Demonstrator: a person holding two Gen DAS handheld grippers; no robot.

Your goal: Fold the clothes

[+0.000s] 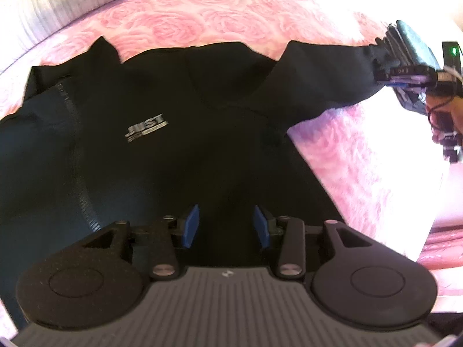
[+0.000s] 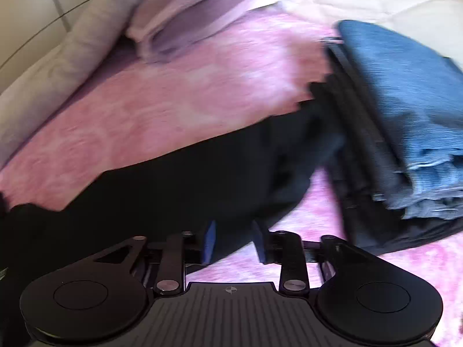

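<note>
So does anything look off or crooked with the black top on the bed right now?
The black top lies mostly flat on the pink blanket, but one sleeve sticks out sideways toward the right tool, and the far hem is rumpled. Nothing looks spilled or damaged.

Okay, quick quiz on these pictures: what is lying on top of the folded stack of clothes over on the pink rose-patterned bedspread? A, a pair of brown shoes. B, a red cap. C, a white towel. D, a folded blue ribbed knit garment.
D: in the right wrist view a folded blue ribbed knit garment tops the stack of darker folded clothes on the pink rose-patterned bedspread.
</note>
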